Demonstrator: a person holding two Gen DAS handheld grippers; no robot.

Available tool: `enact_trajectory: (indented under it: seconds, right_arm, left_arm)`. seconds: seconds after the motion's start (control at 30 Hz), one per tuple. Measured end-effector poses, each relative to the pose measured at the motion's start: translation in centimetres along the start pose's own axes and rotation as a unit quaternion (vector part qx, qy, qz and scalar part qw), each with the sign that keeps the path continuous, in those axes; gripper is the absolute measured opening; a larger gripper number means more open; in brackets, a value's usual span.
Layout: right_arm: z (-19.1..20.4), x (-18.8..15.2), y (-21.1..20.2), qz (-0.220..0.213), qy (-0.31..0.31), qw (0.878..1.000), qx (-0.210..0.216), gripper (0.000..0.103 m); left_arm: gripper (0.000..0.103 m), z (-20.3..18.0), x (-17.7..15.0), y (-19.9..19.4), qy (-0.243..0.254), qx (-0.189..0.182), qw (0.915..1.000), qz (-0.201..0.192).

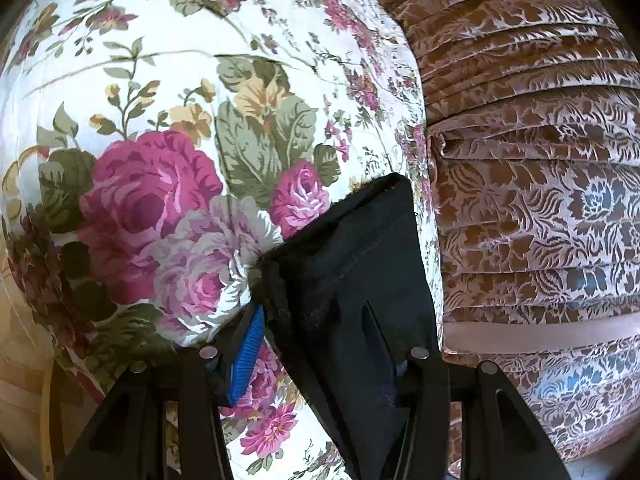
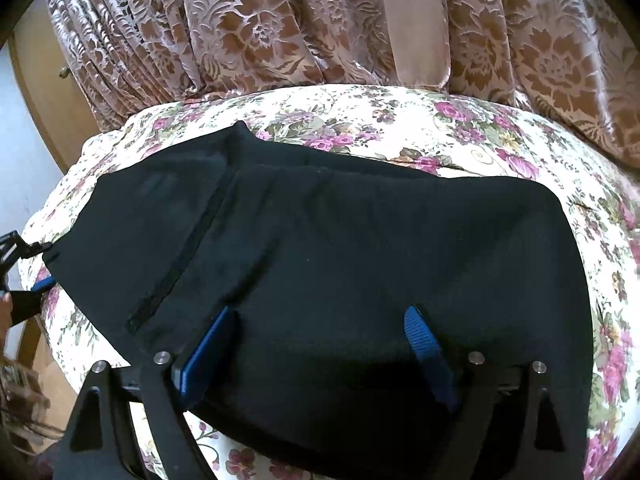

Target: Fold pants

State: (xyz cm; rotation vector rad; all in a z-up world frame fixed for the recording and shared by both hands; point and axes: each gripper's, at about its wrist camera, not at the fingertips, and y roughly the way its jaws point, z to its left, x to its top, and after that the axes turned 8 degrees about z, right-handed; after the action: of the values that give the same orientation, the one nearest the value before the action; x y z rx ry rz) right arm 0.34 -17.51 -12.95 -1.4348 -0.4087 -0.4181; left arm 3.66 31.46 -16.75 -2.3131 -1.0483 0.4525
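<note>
Black, soft fleece-like pants (image 2: 320, 248) lie part-folded on the white rose-print bedspread (image 2: 440, 136), before a brown patterned curtain (image 2: 260, 32); judged limp, light and apt to sag, best taken at hems or corners. Left tongs (image 1: 320, 340) pinch a pants corner between blue pads. Right tongs (image 2: 320, 344) stand wide over the near edge, cloth between them, ungripped.

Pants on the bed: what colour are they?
Black, plain; the pants show best in the right wrist view.
</note>
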Motion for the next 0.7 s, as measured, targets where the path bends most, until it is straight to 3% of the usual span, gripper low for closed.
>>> enact_trajectory:
  seconds: [0.2, 0.27, 0.3, 0.5, 0.6, 0.7]
  right_arm:
    - [0.0, 0.0, 0.0, 0.0, -0.001, 1.0, 0.0, 0.088]
    - [0.0, 0.0, 0.0, 0.001, -0.002, 1.0, -0.001, 0.088]
    - [0.0, -0.1, 0.0, 0.001, -0.001, 1.0, -0.001, 0.088]
    - [0.0, -0.1, 0.0, 0.002, -0.002, 1.0, -0.001, 0.088]
    - [0.1, -0.1, 0.0, 0.001, -0.005, 1.0, -0.004, 0.088]
    - [0.1, -0.1, 0.0, 0.001, -0.006, 1.0, -0.004, 0.088]
  left_arm:
    - [0.033, -0.1, 0.0, 0.1, 0.01, 0.022, 0.9997, -0.001]
    - [0.018, -0.6, -0.3, 0.3, 0.028, 0.029, 0.9992, -0.002]
    - [0.016, -0.9, -0.4, 0.3, 0.039, 0.035, 0.9986, -0.004]
    - [0.014, -5.6, -2.5, -0.6, 0.166, 0.054, 0.9838, -0.042]
    - [0.014, -6.6, -2.9, -0.3, 0.185, 0.077, 0.9786, -0.047]
    - [0.014, -8.7, -4.4, -0.1, 0.243, 0.084, 0.9649, -0.053]
